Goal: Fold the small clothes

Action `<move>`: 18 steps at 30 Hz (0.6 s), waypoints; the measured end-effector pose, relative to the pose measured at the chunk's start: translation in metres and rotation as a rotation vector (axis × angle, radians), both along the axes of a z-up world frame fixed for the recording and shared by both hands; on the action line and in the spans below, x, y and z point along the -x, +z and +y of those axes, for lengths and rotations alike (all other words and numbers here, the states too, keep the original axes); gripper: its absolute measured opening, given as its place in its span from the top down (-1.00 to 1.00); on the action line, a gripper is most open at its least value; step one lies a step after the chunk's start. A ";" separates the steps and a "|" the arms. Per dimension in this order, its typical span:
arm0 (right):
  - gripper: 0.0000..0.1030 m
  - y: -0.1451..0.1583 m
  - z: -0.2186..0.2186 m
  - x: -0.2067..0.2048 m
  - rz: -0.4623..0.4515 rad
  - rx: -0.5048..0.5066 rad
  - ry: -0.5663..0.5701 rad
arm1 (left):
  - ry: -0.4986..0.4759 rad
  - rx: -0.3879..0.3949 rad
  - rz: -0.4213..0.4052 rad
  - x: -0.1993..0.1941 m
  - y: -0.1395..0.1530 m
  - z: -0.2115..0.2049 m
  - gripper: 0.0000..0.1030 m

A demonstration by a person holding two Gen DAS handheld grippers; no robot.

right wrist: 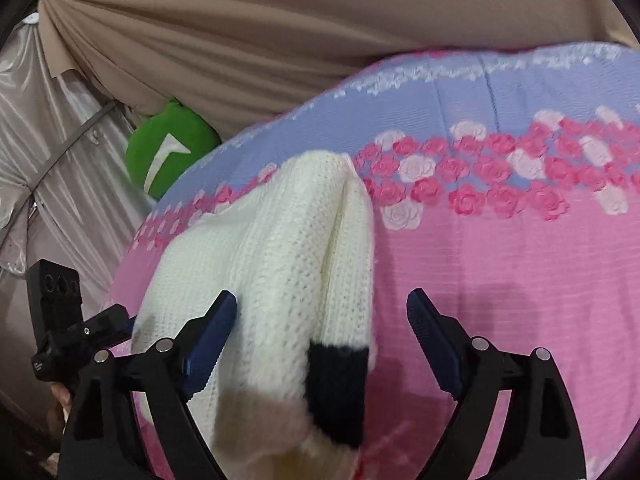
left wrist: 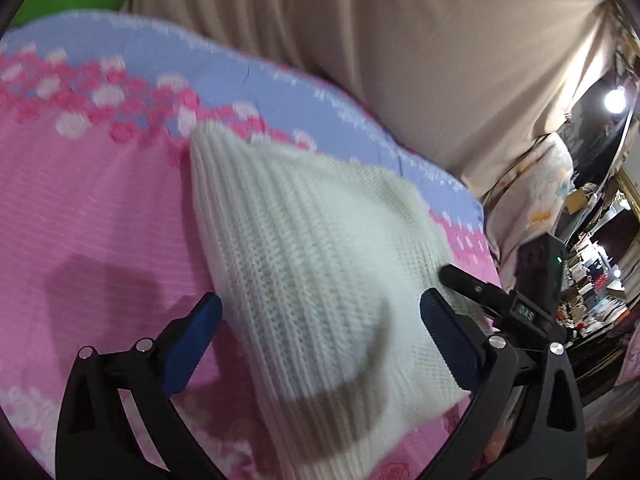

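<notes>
A small white knitted sweater (left wrist: pixel 316 264) lies folded on the pink and blue flowered bedspread (left wrist: pixel 92 208). My left gripper (left wrist: pixel 320 316) is open above its near part, one blue finger on each side, holding nothing. In the right wrist view the sweater (right wrist: pixel 272 264) shows a sleeve with a black cuff (right wrist: pixel 338 392) folded over its right side. My right gripper (right wrist: pixel 322 312) is open and empty above the sweater's right edge and the cuff. The other gripper shows at the right in the left view (left wrist: pixel 500 300) and at the left in the right view (right wrist: pixel 80 328).
The bedspread (right wrist: pixel 500 264) covers a bed. A beige curtain (left wrist: pixel 400 40) hangs behind it. A green cushion (right wrist: pixel 168 148) sits at the far corner of the bed. A floral bundle (left wrist: pixel 532 200) and cluttered shelves (left wrist: pixel 592 280) lie past the bed's right edge.
</notes>
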State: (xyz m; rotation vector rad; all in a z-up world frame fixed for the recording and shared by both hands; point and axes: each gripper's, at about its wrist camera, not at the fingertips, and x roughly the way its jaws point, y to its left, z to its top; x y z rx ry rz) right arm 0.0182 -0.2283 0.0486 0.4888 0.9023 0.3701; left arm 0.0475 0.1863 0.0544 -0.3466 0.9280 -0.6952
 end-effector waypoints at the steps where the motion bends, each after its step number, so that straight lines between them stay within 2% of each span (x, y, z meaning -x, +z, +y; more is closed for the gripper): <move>1: -0.60 -0.011 0.003 -0.011 0.050 -0.056 0.033 | -0.005 0.017 0.037 -0.007 -0.010 -0.002 -0.78; 2: -0.38 -0.011 0.003 -0.013 0.022 -0.083 0.034 | -0.006 0.035 0.072 -0.014 -0.018 -0.004 -0.65; 3: -0.12 -0.010 0.009 -0.016 0.023 -0.089 0.074 | -0.007 0.040 0.086 -0.017 -0.022 -0.004 -0.40; 4: 0.02 -0.004 0.012 -0.018 0.014 -0.072 0.075 | -0.017 0.047 0.077 -0.019 -0.020 -0.005 -0.17; 5: 0.16 0.008 0.017 -0.018 -0.024 -0.044 0.079 | -0.024 0.047 0.056 -0.020 -0.014 -0.005 -0.07; 6: 0.20 0.020 0.022 -0.016 -0.068 -0.013 0.087 | -0.048 0.041 0.017 -0.022 -0.001 -0.008 0.07; 7: 0.24 0.037 0.027 -0.015 -0.123 0.008 0.090 | -0.067 0.036 -0.025 -0.024 0.012 -0.011 0.11; 10: 0.24 0.081 0.028 -0.018 -0.262 -0.007 0.052 | -0.086 0.009 -0.182 -0.031 0.061 -0.020 0.10; 12: 0.23 0.093 0.020 -0.031 -0.304 -0.018 0.002 | -0.088 -0.012 -0.283 -0.042 0.088 -0.025 0.08; 13: 0.16 0.092 0.016 -0.044 -0.305 -0.017 -0.025 | -0.079 -0.026 -0.306 -0.051 0.094 -0.029 0.01; 14: 0.08 0.086 0.013 -0.060 -0.292 -0.012 -0.048 | -0.072 -0.047 -0.321 -0.062 0.096 -0.034 -0.03; 16: 0.02 0.067 0.008 -0.094 -0.248 0.051 -0.114 | -0.023 -0.149 -0.344 -0.087 0.081 -0.044 -0.21; 18: 0.04 0.050 0.002 -0.112 -0.190 0.172 -0.208 | 0.068 -0.295 -0.344 -0.109 0.057 -0.052 -0.16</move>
